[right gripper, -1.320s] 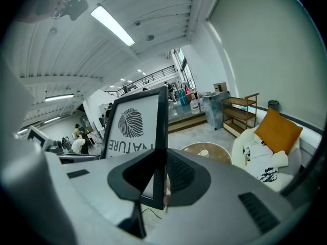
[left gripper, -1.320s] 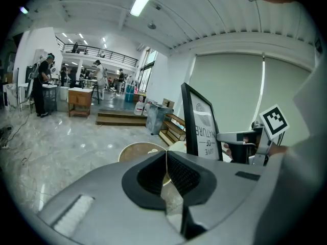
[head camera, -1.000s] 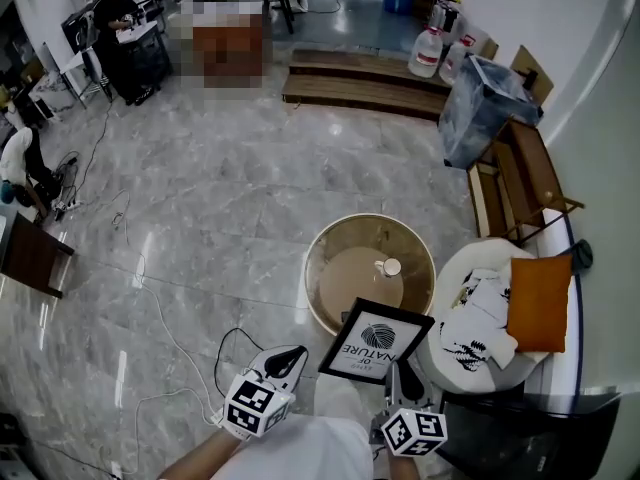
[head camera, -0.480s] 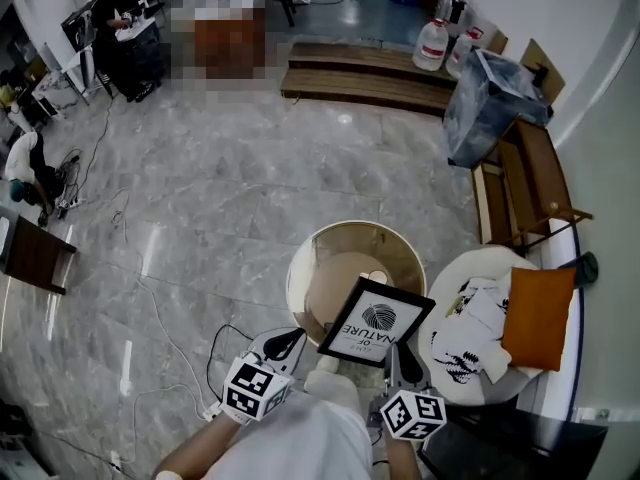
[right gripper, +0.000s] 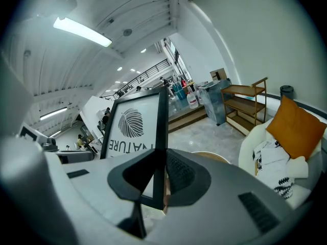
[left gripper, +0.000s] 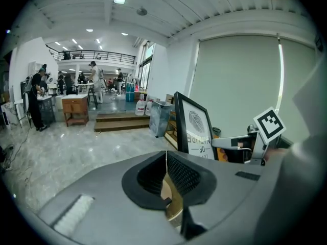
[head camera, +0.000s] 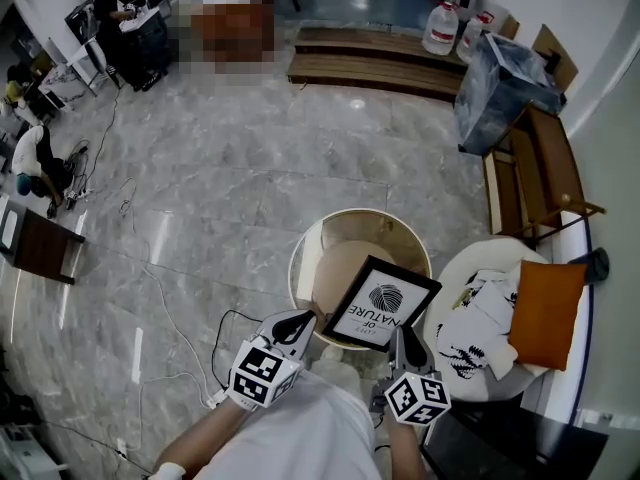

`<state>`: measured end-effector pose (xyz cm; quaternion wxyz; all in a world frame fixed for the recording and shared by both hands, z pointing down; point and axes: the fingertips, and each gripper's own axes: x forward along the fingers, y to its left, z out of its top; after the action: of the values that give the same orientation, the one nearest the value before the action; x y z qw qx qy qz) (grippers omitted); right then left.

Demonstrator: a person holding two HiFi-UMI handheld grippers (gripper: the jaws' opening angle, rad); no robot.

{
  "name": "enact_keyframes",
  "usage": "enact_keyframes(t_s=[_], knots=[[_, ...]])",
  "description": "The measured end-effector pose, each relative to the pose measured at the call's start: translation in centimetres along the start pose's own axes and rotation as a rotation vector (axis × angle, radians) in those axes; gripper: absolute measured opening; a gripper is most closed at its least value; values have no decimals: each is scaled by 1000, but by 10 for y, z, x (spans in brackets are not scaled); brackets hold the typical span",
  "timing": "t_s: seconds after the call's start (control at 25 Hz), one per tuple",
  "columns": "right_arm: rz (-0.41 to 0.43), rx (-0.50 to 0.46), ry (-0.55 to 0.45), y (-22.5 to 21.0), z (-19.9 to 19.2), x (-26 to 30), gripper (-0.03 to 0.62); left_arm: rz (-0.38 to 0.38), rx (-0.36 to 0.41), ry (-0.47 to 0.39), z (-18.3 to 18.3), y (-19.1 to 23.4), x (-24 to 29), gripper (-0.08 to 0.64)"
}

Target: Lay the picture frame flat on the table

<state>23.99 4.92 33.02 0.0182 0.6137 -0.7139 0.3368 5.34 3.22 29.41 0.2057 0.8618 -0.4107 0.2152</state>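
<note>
Carrying: right gripper pinches picture frame edge, lower centre, over table; left gripper pressed together, empty; next tilt flat, lower.

Frame over table (armchair right of it).

Orange cushion on white armchair, water jugs beside wooden steps.

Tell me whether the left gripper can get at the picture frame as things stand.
Probably yes. The left gripper is just beside the picture frame, which the right gripper holds tilted above the round table. Nothing stands between them. Its fingers are shut and would need to open first.
</note>
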Motion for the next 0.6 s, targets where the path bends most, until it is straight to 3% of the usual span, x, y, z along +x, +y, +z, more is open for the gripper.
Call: enact_keyframes(t_s=[0.6], knots=[[-58, 26, 41, -34, 17, 55, 60, -29, -29, 85, -5, 18, 55, 9]])
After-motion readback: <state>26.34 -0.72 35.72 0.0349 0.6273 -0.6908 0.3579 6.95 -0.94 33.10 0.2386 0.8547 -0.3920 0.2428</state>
